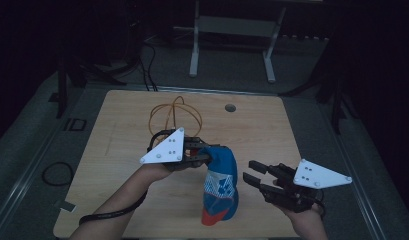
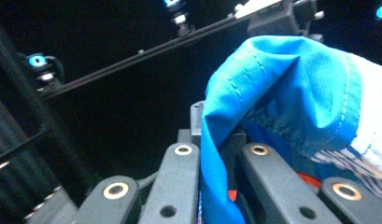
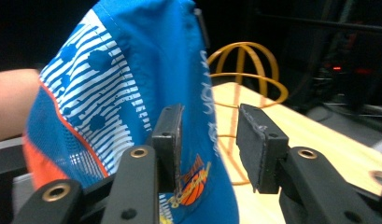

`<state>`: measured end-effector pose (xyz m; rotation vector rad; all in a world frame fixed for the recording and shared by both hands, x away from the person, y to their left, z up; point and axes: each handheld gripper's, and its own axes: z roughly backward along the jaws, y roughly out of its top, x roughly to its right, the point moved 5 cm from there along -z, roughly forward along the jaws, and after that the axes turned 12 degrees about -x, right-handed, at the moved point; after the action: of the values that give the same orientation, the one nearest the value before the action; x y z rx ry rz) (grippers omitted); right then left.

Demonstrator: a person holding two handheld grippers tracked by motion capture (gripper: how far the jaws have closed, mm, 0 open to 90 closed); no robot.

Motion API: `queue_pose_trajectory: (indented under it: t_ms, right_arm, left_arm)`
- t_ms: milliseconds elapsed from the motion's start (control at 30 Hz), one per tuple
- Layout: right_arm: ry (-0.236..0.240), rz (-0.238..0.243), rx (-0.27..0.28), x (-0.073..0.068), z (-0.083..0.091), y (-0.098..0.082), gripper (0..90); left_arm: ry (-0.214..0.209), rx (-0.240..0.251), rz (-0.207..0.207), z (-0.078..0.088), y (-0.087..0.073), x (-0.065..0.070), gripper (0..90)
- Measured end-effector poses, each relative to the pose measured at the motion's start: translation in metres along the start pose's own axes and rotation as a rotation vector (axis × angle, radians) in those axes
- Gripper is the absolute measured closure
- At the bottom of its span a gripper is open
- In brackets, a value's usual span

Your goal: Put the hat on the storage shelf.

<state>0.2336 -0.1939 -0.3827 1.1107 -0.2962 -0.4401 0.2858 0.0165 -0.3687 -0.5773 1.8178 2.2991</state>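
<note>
A blue garment [image 1: 221,185] with white stripes and orange trim hangs from my left gripper [image 1: 204,152], and its lower end rests on the wooden table [image 1: 262,130]. In the left gripper view, the blue cloth [image 2: 291,88] is pinched between the jaws of the left gripper [image 2: 216,137], which is shut on its upper edge. My right gripper [image 1: 248,171] is just right of the garment, low over the table. In the right gripper view, its pads [image 3: 209,140] stand apart with a gap between them. The garment [image 3: 132,70] hangs close behind the left pad.
An orange cable loop [image 1: 174,117] lies on the table behind the left gripper, and the cable [image 3: 247,65] also shows past the right jaws. A round hole [image 1: 230,107] is in the far part of the tabletop. A white stand [image 1: 232,30] is on the floor beyond.
</note>
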Motion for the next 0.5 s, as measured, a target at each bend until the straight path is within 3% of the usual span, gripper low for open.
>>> queue_pose_trajectory:
  t_ms: [200,300,467,500]
  right_arm:
    - [0.053,0.023,-0.010,-0.012,-0.011,0.001,52.0]
    - [0.039,0.027,-0.036,-0.013,-0.019,0.000,51.2]
    - [0.010,0.030,-0.066,-0.008,-0.028,-0.004,59.1]
    - [0.007,0.027,-0.068,-0.006,-0.029,-0.005,65.8]
  left_arm:
    - [0.025,-0.026,0.016,-0.006,-0.003,0.000,88.7]
    - [0.014,-0.017,0.031,-0.008,-0.004,0.001,88.7]
    - [0.007,0.006,0.040,-0.009,-0.006,0.003,88.7]
    - [0.005,0.003,0.045,-0.009,-0.007,0.003,88.7]
